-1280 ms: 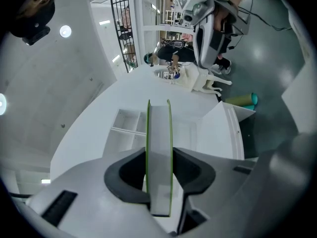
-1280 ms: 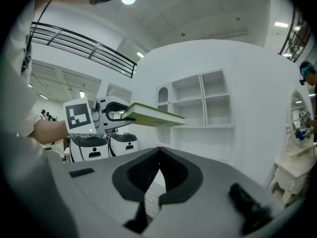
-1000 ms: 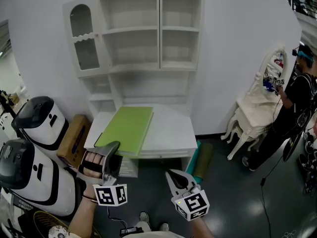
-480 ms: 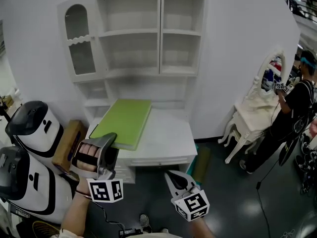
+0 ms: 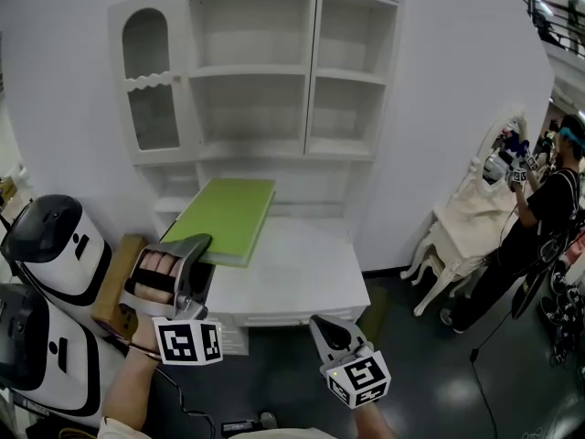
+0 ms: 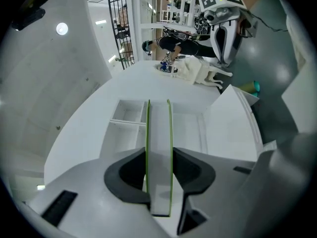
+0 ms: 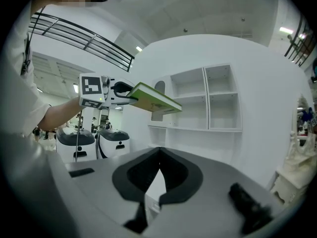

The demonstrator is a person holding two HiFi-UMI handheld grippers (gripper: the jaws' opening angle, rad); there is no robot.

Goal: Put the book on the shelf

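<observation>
change: book (image 5: 224, 216) has come up off the desk (image 5: 292, 277) and in toward the shelf unit (image 5: 306, 71) over the last second. The whole unit sits larger and closer in my head view than it did.
left gripper (image 5: 203, 248): clamped on the book's near edge. In the left gripper view the page block runs edge-on between both pads, a green cover on each side. Grip looks unchanged through the lift.
right gripper (image 5: 320, 321): jaws together, nothing in them. It has come forward with me and hangs low in front of the desk.
book now: in the air, cover up, roughly flat. Its far end is over the back of the desk, in front of the unit's lower openings and below the big open compartments.
task meaning: I judge this as mid-carry. Pickup is done and placing isn't started. The book still has to go higher to reach an open compartment, and all of them look empty.
risk: one-edge hold on a wide flat book, so I'd expect the far end to sag.
writing, book: plain green cover, no title visible.
writing, grippers: black-and-white square markers on both cubes, patterns only, no text.
writing, elsewhere: cardboard box (image 5: 114, 277) left of the desk has print too small to read.
</observation>
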